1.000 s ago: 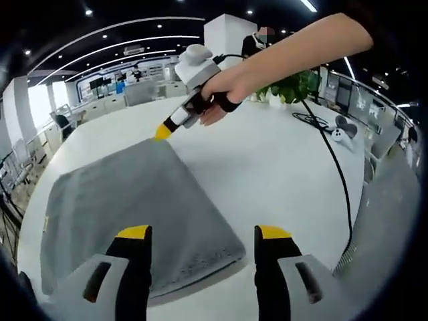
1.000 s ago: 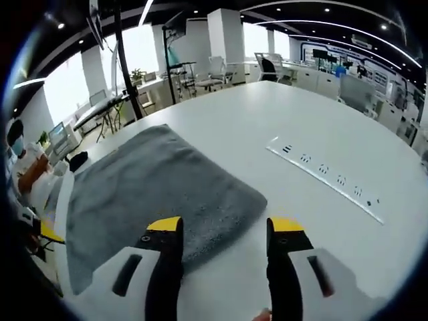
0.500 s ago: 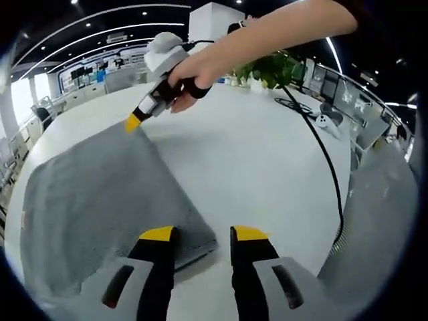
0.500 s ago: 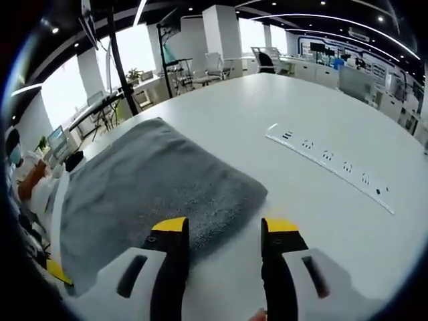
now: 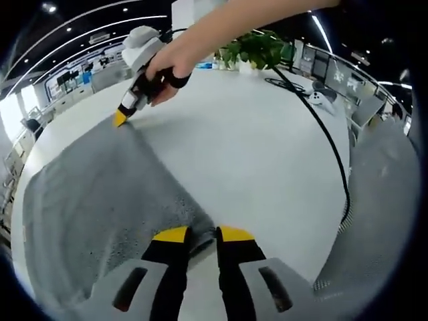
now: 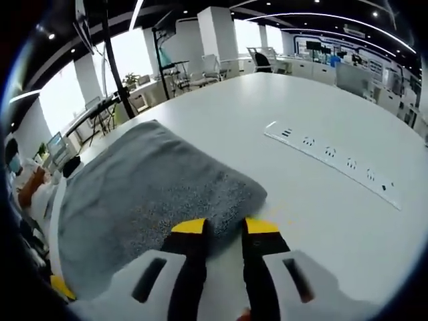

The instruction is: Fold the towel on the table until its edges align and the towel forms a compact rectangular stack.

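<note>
Grey towel [image 5: 100, 200] flat on white counter [image 5: 267, 154], left gripper [image 5: 198, 234] and right gripper [image 6: 225, 227] each pinching a towel corner, jaws narrow.

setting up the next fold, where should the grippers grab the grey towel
Grip the towel at its two near corners, coming in low from the table-edge side: it lies flat, so only edges offer purchase. The left gripper and right gripper sit there.

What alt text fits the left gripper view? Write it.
The left gripper has its jaws nearly shut at the near corner of a grey towel on a white table. The right gripper, held in a hand, reaches the towel's far corner.
</note>
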Demonstrator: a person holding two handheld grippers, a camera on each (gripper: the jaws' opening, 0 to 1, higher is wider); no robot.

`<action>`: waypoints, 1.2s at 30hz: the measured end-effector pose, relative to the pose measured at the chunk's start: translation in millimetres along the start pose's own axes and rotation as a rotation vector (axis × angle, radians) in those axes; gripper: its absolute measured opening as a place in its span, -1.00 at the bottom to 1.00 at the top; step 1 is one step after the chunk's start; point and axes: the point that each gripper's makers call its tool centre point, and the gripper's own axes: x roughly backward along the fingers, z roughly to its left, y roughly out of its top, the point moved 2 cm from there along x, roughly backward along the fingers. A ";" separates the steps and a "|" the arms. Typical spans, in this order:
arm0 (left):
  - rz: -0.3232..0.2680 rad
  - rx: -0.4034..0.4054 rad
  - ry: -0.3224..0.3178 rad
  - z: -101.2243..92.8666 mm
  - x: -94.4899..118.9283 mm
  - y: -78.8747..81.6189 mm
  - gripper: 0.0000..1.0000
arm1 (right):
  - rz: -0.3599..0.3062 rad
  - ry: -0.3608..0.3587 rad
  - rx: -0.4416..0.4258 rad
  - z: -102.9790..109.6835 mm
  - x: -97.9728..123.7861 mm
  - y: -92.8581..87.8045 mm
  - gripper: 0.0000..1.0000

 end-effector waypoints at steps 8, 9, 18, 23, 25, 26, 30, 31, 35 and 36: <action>0.023 -0.016 -0.014 -3.6 -6.3 -1.9 -0.81 | 0.008 -0.002 -0.005 2.3 1.1 -2.6 -0.90; 0.025 -0.017 -0.013 -3.1 -6.4 -1.9 -0.84 | 0.011 -0.001 0.004 2.3 1.1 -2.3 -0.90; 0.025 -0.018 -0.031 -0.2 -6.0 -1.6 -0.94 | 0.003 -0.005 0.001 -0.2 3.7 -2.7 -0.98; 0.015 -0.013 -0.048 -6.4 -6.3 2.2 -0.94 | 0.007 -0.016 0.002 -7.1 8.3 -5.7 -0.99; 0.012 -0.018 -0.057 -10.0 -7.2 4.8 -0.94 | 0.013 -0.021 0.004 -10.4 11.6 -7.8 -0.99; 0.009 -0.024 -0.066 -13.0 -7.9 7.0 -0.94 | 0.018 -0.025 0.015 -13.1 15.2 -9.2 -0.99; -0.015 -0.046 -0.101 -22.8 -11.1 15.6 -0.94 | 0.023 -0.045 0.009 -25.1 27.6 -14.9 -0.99; -0.022 -0.047 -0.110 -25.9 -11.9 18.6 -0.94 | 0.024 -0.051 0.007 -27.7 30.4 -16.4 -0.99; -0.048 -0.068 -0.149 -39.1 -16.0 28.9 -0.94 | 0.036 -0.076 0.005 -39.0 45.2 -25.0 -0.99; -0.053 -0.069 -0.159 -42.2 -17.1 31.1 -0.94 | 0.038 -0.081 0.009 -41.7 48.7 -26.9 -0.99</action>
